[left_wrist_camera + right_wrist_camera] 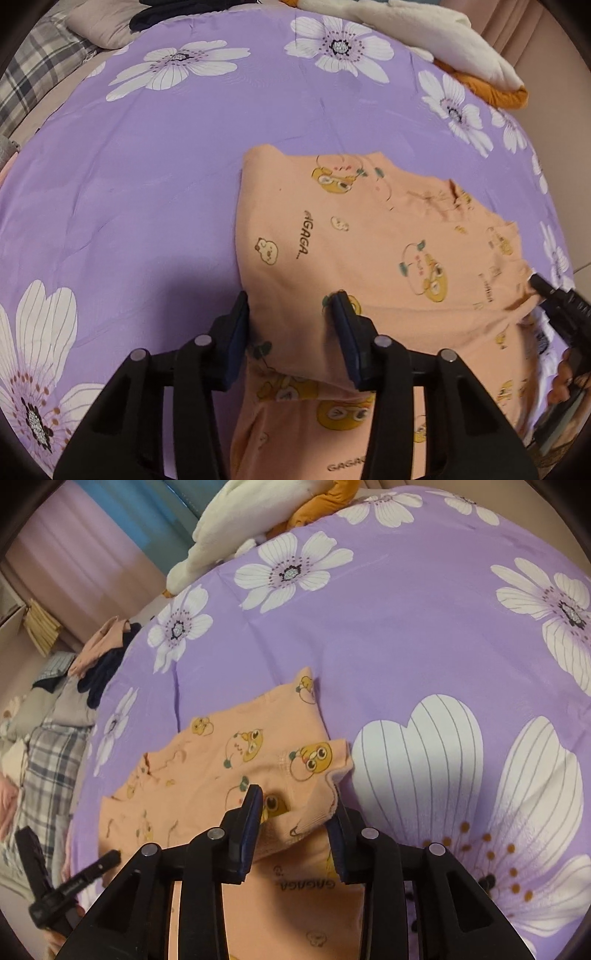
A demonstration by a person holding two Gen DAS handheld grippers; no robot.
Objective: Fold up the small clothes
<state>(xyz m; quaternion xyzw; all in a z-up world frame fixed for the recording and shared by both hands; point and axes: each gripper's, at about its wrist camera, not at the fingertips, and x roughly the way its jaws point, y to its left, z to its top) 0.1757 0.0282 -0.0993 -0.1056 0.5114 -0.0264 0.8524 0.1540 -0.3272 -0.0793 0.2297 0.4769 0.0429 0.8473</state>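
A peach garment printed with yellow cartoon figures lies partly folded on the purple flowered bedsheet. My left gripper straddles the garment's near left fold, one finger at the cloth's edge and the other on top. Its jaws stand apart with cloth between them and no pinch shows. In the right wrist view the garment has its hemmed corner between the jaws of my right gripper, which are parted and loose around it. Each gripper also shows in the other's view, the right gripper and the left gripper.
A white and orange plush toy lies at the far edge of the bed. A heap of dark and peach clothes and plaid bedding sit at one side. The sheet's far half is bare.
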